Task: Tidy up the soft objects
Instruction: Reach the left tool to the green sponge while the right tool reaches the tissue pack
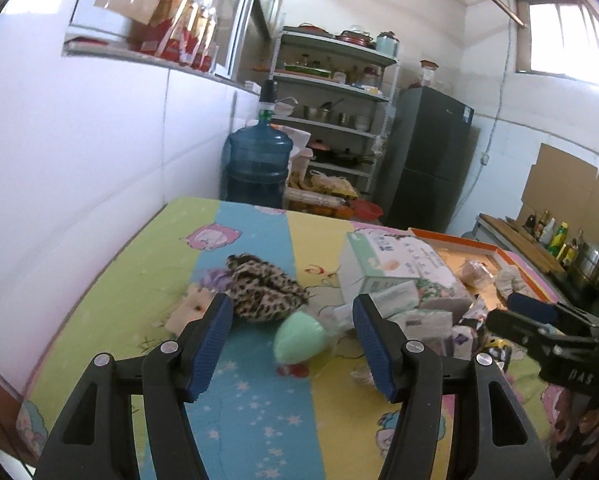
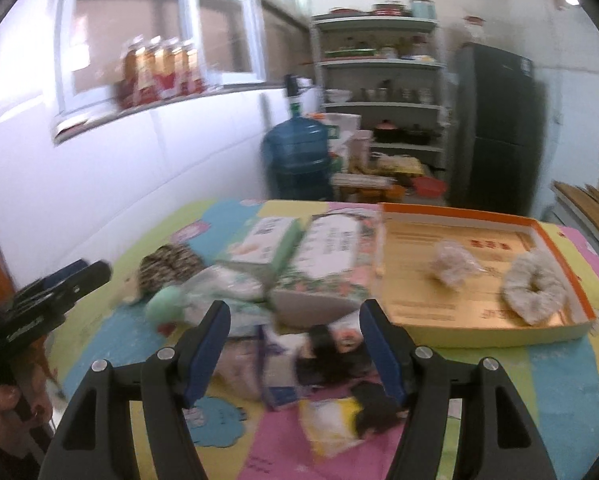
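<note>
My left gripper is open and empty above the colourful table mat. A mint green sponge egg lies between its fingers, with a leopard-print scrunchie just beyond. My right gripper is open and empty over a black hair piece and small tissue packs. An orange-rimmed box lid to the right holds a fluffy white scrunchie and a pale bagged item. The sponge egg and leopard scrunchie lie to the left.
Tissue boxes lie in the middle of the table beside the lid. A white tiled wall runs along the left. Behind the table stand a blue water jug, shelves and a dark fridge.
</note>
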